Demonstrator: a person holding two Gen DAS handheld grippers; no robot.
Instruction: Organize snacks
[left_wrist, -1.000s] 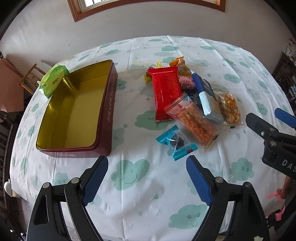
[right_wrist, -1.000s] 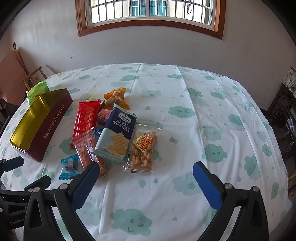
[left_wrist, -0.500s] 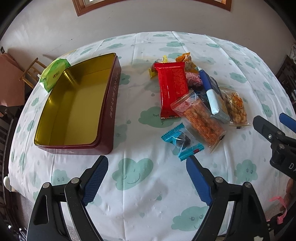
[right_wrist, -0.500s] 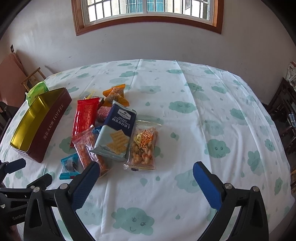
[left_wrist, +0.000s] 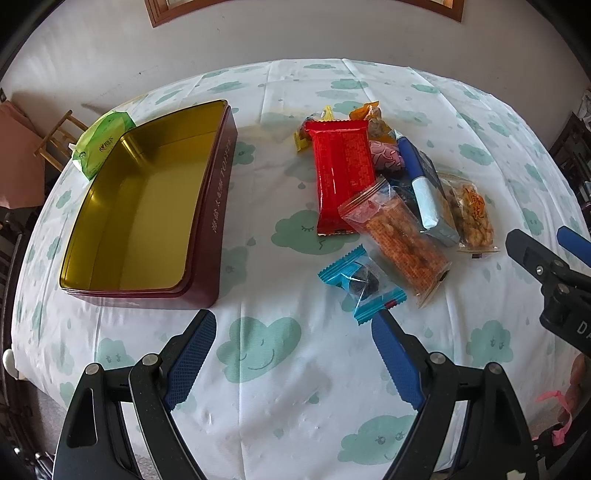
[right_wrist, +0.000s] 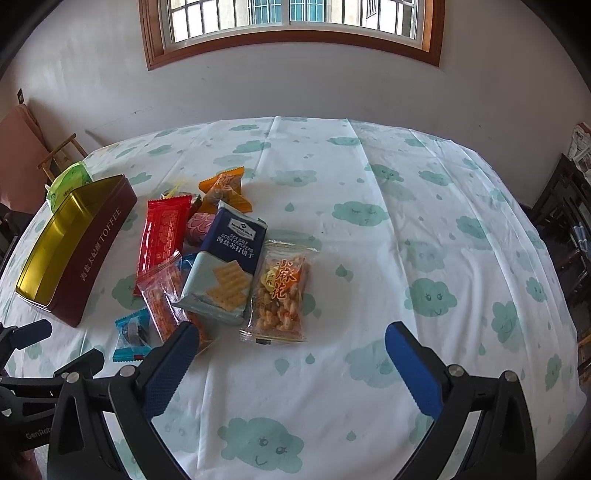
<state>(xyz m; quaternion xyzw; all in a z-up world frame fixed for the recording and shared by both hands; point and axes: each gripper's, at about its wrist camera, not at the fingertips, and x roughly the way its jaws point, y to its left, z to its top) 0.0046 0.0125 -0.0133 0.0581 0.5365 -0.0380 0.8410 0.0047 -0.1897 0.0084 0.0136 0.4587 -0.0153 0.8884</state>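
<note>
An open, empty maroon toffee tin (left_wrist: 147, 206) with a gold inside stands at the left; it also shows in the right wrist view (right_wrist: 77, 247). A heap of snacks lies to its right: a red packet (left_wrist: 341, 177), a clear bag of orange sticks (left_wrist: 399, 236), a blue cracker pack (right_wrist: 225, 266), a twisted-snack bag (right_wrist: 282, 291), a small cyan candy (left_wrist: 360, 282) and small sweets behind. My left gripper (left_wrist: 293, 354) is open and empty, near the cyan candy. My right gripper (right_wrist: 291, 363) is open and empty, in front of the snack bag.
A green packet (left_wrist: 103, 147) lies behind the tin at the table's far left edge. The round table wears a cloud-print cloth (right_wrist: 424, 258). A wooden chair (right_wrist: 59, 155) and a wall with a window stand behind; dark furniture (right_wrist: 569, 206) is at the right.
Both grippers have tilted and shifted slightly, so the tin and snacks sit a little lower in the views. Nothing on the table has moved; both grippers stay open.
</note>
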